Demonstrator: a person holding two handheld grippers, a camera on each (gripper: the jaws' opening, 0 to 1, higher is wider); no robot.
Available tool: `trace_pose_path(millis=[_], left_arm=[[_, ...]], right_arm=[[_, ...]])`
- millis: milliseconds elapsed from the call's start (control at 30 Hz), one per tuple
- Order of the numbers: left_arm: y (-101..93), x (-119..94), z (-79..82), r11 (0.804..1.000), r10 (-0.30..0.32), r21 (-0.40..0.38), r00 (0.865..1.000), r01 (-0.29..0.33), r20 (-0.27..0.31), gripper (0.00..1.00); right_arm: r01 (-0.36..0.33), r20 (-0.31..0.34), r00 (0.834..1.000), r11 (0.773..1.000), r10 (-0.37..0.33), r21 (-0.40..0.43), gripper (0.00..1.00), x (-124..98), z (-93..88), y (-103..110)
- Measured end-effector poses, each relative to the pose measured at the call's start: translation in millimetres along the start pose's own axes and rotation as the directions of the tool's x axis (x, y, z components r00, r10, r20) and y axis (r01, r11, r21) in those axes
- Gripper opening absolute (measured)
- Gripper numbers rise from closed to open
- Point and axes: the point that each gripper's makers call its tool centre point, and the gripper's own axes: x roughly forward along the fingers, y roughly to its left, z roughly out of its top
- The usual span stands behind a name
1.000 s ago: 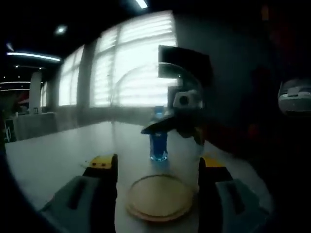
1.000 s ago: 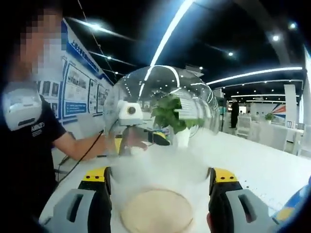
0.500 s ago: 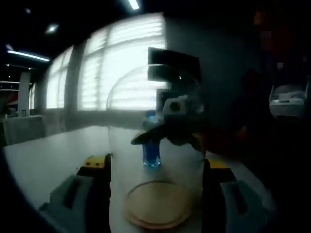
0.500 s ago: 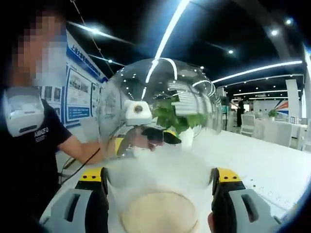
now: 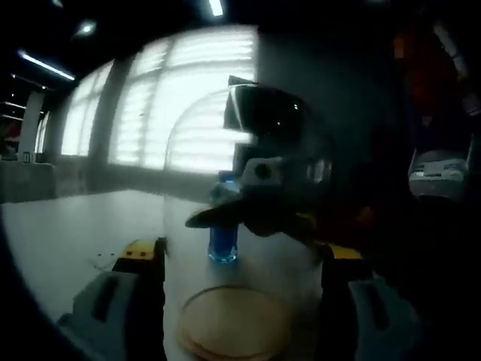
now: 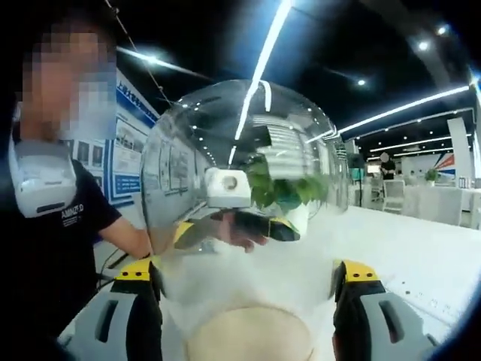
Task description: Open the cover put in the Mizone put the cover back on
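A clear glass dome cover (image 5: 240, 150) stands over a round wooden base (image 5: 229, 327) on the white table. My left gripper (image 5: 240, 282) has its jaws pressed on the dome's two sides. From the opposite side my right gripper (image 6: 244, 301) clasps the same glass cover (image 6: 240, 165) above the wooden base (image 6: 252, 342). Through the glass I see a blue Mizone bottle (image 5: 223, 229) upright on the table beyond the dome. Each gripper shows through the glass to the other: the right gripper (image 5: 252, 214) and the left gripper (image 6: 225, 226).
A person in a dark shirt (image 6: 52, 226) stands close on the left of the right gripper view. A potted green plant (image 6: 284, 192) is behind the dome. The white table (image 6: 406, 256) stretches right. Bright blinds (image 5: 173, 98) back the left gripper view.
Both views have shifted a little. The dome looms larger and higher between the jaws, and the wooden base sits lower in both views. The bottle has stayed in place.
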Motion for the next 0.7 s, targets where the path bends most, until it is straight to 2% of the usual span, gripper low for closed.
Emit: trace_pose_path(millis=[167, 567, 700], left_arm=[[-2.0, 0.9, 1.5, 1.0, -0.018, -0.013, 1.0, 0.018, 0.021, 0.77], [-6.8, 6.5, 3.3, 1.0, -0.029, -0.008, 0.999, 0.029, 0.038, 0.76], [-6.1, 9.3, 3.5, 1.0, -0.015, 0.003, 1.0, 0.015, 0.02, 0.76]], right_arm=[[-0.009, 0.011, 1.0, 1.0, 0.009, -0.003, 0.9, 0.5, 0.8, -0.3], [-0.007, -0.016, 1.0, 1.0, 0.007, -0.007, 0.9, 0.4, -0.2, 1.2], [-0.007, -0.015, 1.0, 1.0, 0.007, -0.006, 0.9, 0.8, 0.0, 0.3]])
